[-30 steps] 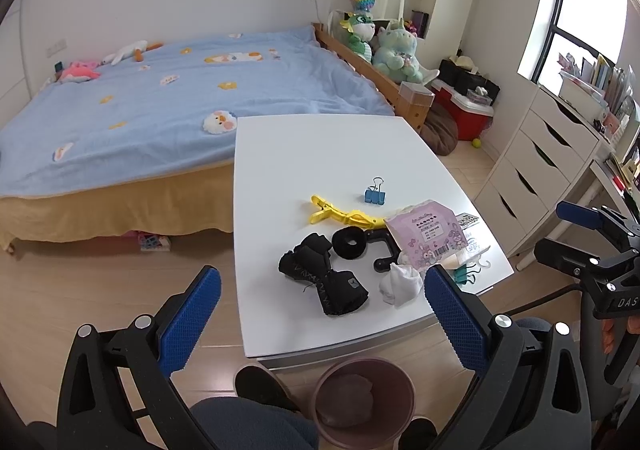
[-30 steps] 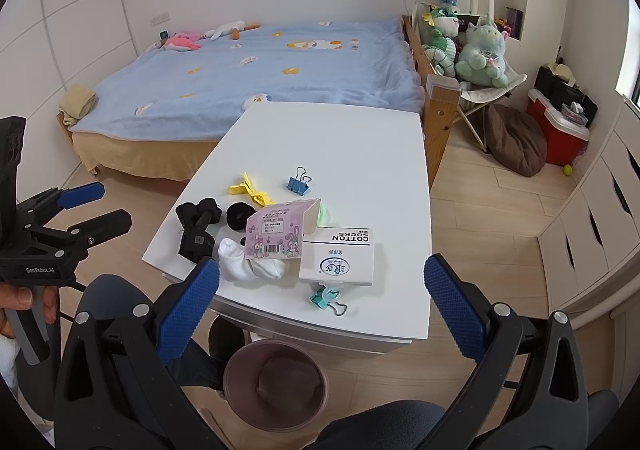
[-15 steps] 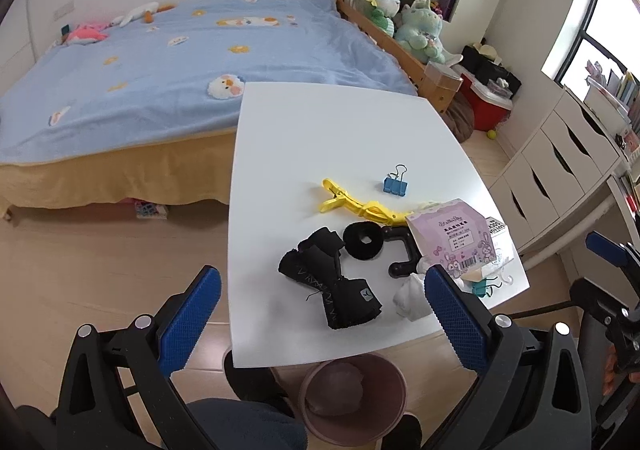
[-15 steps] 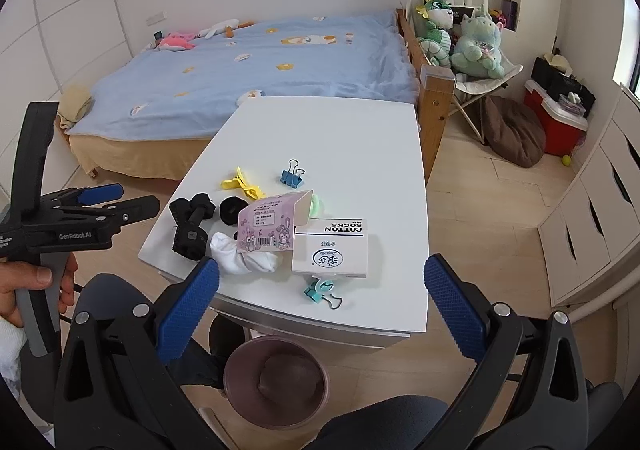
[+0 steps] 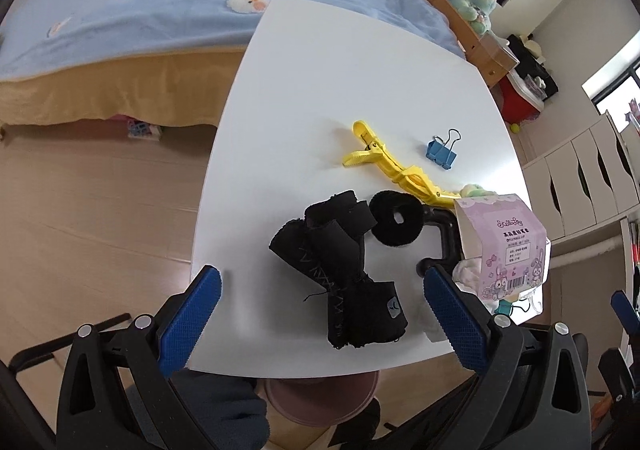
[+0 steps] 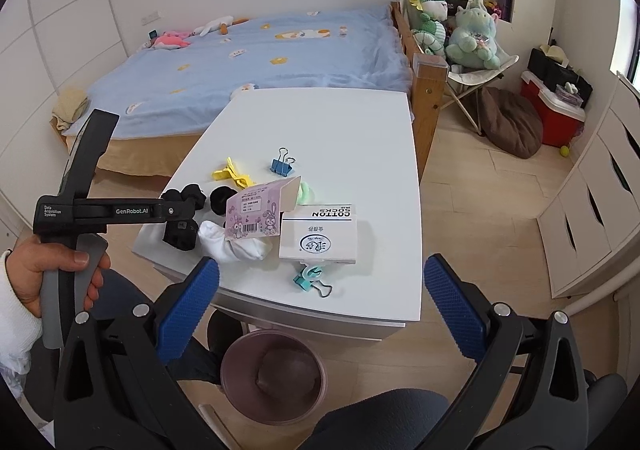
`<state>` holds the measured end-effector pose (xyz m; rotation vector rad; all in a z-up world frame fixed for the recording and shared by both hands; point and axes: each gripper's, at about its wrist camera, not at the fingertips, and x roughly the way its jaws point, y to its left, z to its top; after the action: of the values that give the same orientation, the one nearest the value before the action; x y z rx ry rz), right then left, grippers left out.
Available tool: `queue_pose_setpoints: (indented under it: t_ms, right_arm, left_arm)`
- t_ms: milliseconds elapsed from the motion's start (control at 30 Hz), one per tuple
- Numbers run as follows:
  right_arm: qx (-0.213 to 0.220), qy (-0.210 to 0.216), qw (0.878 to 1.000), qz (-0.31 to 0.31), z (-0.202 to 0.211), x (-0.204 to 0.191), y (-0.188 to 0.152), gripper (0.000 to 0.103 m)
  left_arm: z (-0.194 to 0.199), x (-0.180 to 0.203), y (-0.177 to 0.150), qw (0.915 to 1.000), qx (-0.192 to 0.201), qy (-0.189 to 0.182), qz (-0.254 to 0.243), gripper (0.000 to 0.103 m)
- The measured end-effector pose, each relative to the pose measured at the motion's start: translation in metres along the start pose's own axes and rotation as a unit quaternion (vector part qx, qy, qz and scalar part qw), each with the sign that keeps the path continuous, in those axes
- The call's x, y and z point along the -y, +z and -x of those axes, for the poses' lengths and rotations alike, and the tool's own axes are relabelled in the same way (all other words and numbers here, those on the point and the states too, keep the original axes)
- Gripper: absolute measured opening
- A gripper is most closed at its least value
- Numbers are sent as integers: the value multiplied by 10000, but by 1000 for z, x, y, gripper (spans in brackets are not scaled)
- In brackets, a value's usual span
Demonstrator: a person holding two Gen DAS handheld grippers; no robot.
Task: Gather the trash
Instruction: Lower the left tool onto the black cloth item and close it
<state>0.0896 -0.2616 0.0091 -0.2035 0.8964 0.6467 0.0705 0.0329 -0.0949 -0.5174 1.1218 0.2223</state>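
My left hand-held gripper (image 5: 320, 310) hangs with its blue fingers spread wide and nothing between them, over the black cloth bundle (image 5: 340, 270) at the near edge of the white table (image 5: 340, 70). From the right wrist view its side reads "GenRobot.AI" and "Data Acquisition System". My right hand-held gripper (image 6: 320, 298) is likewise released and empty, held short of the table.

The white box (image 6: 320, 236) reads "COTTON SOCKS"; only the right view shows it. Touching its left side is the purple packet (image 6: 256, 216) with bunny pictures and a barcode, leaning over a white sock (image 6: 232, 244). A teal clip (image 6: 310, 278) lies just beside the box's near edge.

The left view shows the yellow clip (image 5: 384, 166), blue binder clip (image 5: 442, 152) and black scrunchie (image 5: 396, 222) more plainly. The pink bin (image 6: 272, 374) stands on the floor below the table's near edge.
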Motion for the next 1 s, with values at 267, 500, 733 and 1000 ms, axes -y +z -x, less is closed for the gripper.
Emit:
queue_pose_setpoints:
  t_ms: [267, 500, 733, 1000]
  right_arm:
    - [-10, 44, 10000, 7, -2, 0, -3, 100]
    - [-8, 53, 10000, 9, -3, 0, -2, 100]
    - [-8, 55, 10000, -9, -5, -1, -1, 100]
    - [-60, -33, 9998, 169, -7, -6, 10, 100]
  left_arm:
    - [-5, 4, 4, 10000, 16, 91, 36, 67]
    - [-4, 4, 4, 9999, 32, 81, -60, 29]
    - [8, 6, -1, 9985, 367, 110, -394, 23]
    - [36, 11, -6, 9906, 1001, 304, -883, 23]
